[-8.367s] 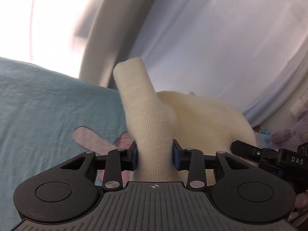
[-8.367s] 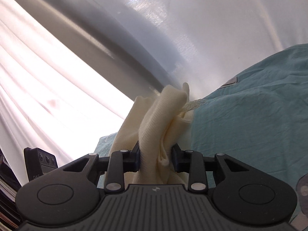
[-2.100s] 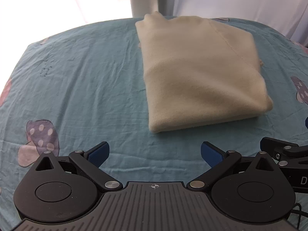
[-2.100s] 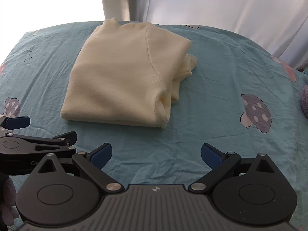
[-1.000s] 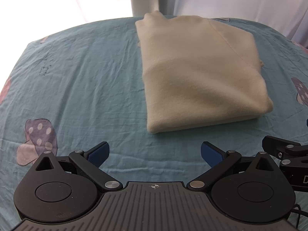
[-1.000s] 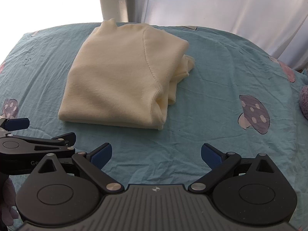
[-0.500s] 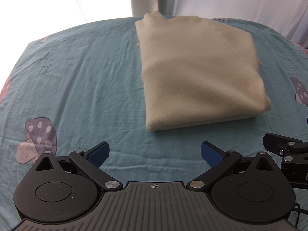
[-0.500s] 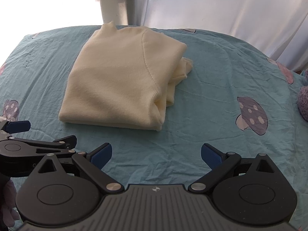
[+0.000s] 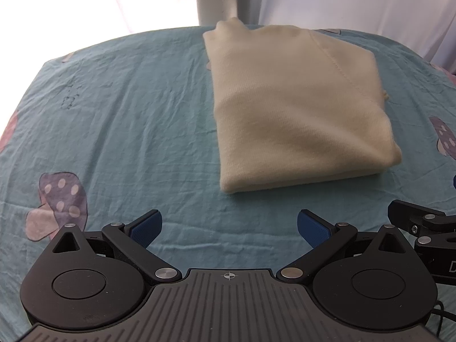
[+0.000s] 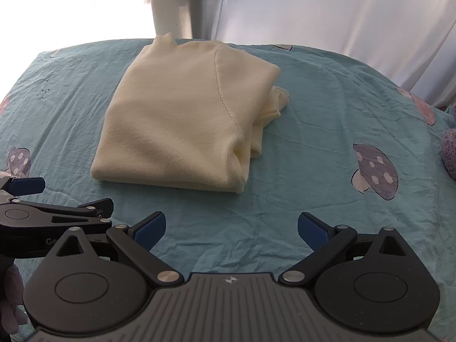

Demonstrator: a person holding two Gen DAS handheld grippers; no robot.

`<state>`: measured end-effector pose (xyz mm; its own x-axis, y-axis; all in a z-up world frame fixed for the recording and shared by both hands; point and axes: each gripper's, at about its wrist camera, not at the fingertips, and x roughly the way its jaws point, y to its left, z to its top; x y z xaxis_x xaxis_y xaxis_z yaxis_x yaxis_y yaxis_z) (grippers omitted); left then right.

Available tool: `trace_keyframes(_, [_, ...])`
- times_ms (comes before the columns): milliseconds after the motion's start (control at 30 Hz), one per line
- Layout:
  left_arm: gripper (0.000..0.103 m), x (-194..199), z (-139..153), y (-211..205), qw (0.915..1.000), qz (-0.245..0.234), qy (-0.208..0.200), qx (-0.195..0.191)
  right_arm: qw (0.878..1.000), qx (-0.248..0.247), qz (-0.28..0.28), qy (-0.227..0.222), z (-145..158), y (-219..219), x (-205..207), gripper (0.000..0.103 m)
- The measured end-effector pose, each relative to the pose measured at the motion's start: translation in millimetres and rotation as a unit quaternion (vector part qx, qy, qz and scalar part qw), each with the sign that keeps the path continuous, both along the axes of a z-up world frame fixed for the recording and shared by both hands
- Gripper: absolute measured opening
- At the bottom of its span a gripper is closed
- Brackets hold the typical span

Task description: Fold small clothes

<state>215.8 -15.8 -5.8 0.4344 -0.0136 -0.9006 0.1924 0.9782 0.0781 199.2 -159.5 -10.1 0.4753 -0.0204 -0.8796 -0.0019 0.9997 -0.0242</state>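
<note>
On teal sheet: one folded cream sweater | left gripper fingers spread | right gripper fingers spread

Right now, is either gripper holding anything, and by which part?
Nothing held. Left gripper and right gripper are both open and empty; the folded cream sweater lies free on the blue sheet.

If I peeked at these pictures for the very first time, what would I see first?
First you'd spot the folded cream knitted sweater, lying in the middle of the wrinkled turquoise bedsheet. Next come the purple spotted mushroom prints on that sheet, one to the sweater's right. Close to the camera, the right gripper spreads its blue-padded fingers wide open, holding nothing.
</note>
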Motion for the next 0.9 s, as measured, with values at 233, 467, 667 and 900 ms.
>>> trace_keyframes(233, [0.103,-1.7,0.5,-1.9,1.0000,-0.001,-0.002,0.000,1.000,-0.001,0.000,-0.004,1.2,0.9,-1.9,0.099])
trace_keyframes(467, [0.103,-1.9,1.5,-2.6,1.0000,-0.002,-0.004,-0.002,1.000,-0.003,0.003,-0.004,1.3,1.5,-2.4,0.099])
trace_keyframes(667, [0.103,-1.4,1.3,-2.3,1.0000,-0.003,-0.004,-0.002,1.000,-0.003,0.004,-0.006,1.7,2.5,-2.4,0.099])
trace_keyframes(900, [0.103,-1.7,0.9,-4.6,0.9999,-0.006,-0.008,0.005,1.000,-0.001,0.004,-0.006,1.6,1.4,-2.2,0.099])
